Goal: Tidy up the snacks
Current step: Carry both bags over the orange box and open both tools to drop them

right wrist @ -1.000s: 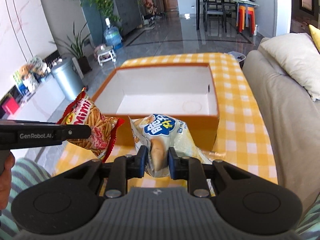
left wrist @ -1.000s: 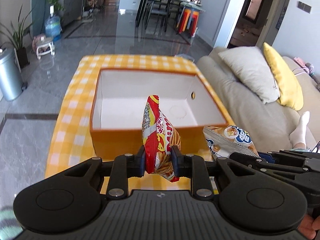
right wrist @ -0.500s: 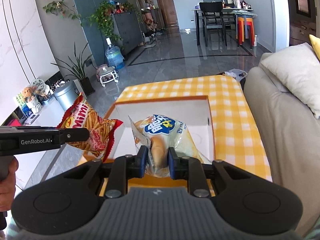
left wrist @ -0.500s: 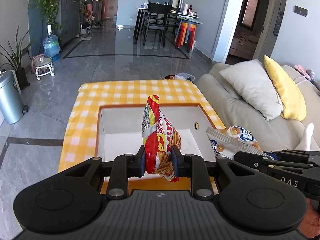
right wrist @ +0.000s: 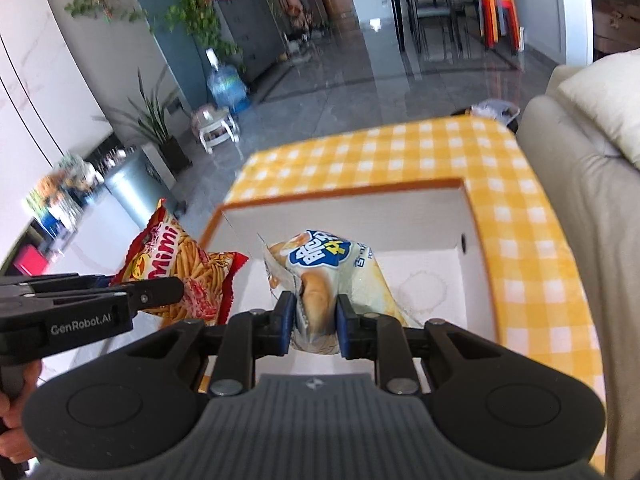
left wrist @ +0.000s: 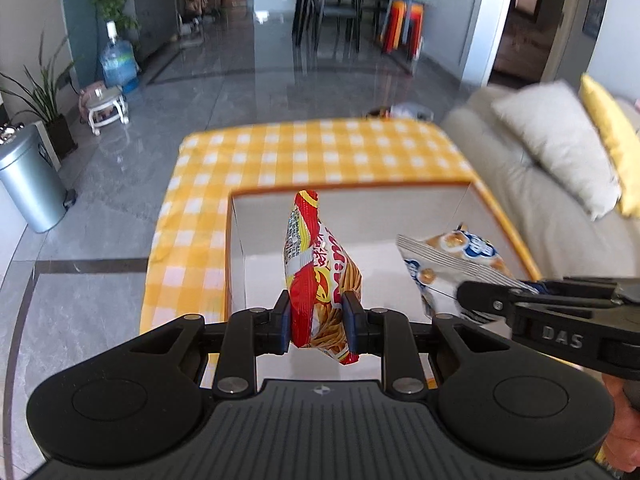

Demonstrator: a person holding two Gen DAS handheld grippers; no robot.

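A glossy grey tiled floor (left wrist: 240, 92) spreads out beyond the desk covered in yellow-and-white checked cloth (left wrist: 320, 152). Left of the desk stand a silver metal bin (left wrist: 30, 184), a potted plant (left wrist: 44, 96) and a blue water bottle (left wrist: 118, 62). To its right sits a beige sofa (left wrist: 552, 208) with a grey cushion (left wrist: 560, 144), and far beyond it dark dining chairs (left wrist: 332, 4).

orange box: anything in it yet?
Looks empty: the orange box shows bare white floor; the red snack bag and white snack bag hang gripped above it.
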